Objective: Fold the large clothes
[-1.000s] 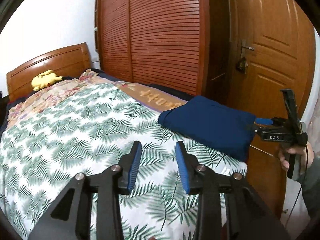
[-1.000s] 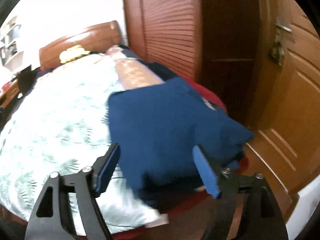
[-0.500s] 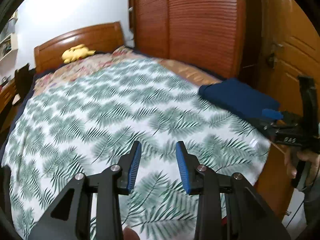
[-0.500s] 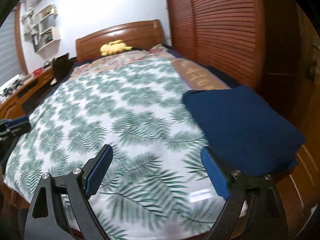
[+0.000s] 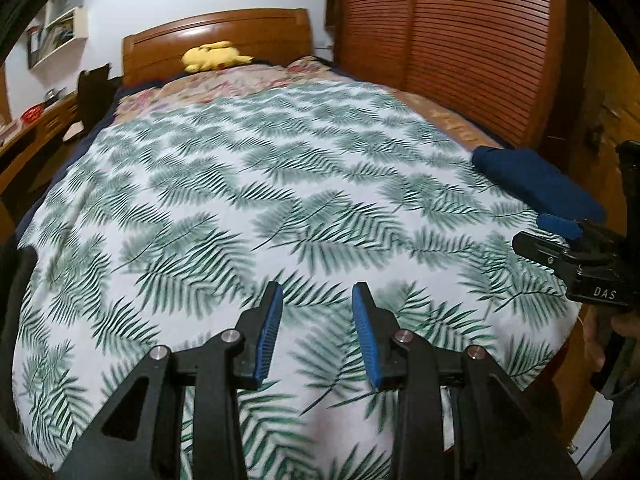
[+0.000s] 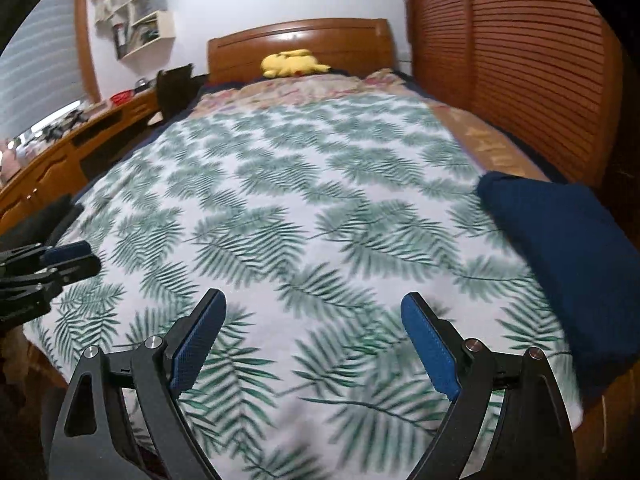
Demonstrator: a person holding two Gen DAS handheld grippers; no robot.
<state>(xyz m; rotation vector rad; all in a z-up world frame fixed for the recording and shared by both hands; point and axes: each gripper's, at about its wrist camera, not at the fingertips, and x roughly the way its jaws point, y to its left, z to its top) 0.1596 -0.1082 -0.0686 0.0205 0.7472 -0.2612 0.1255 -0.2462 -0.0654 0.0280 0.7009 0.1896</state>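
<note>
The folded navy garment (image 6: 568, 256) lies at the foot-end corner of the bed on the wardrobe side, apart from both tools, and nothing grips it. We hold the right gripper (image 6: 316, 340) above the leaf-print bedspread (image 6: 304, 208) with its jaws spread wide; they have just been opening, and nothing sits between them. We judge that this wide stance suits the thick stack of cloth, which lies just to the right of that gripper. We hold the left gripper (image 5: 316, 332) over the middle of the foot end, jaws partly apart and empty, with only the bedspread visible between the blue pads (image 5: 268, 332). Both tools point down toward the mattress, which keeps the working surface in view.

The spread lies flat and bare across most of the bed, giving room to lay out a large item. Farther out, a yellow plush toy (image 5: 214, 56) rests against the wooden headboard (image 5: 216, 36), and the slatted wardrobe (image 6: 520, 60) stands along the side where the garment lies. No other unfolded clothing is visible, so we cannot tell whether the garment is finished or due for another fold.
</note>
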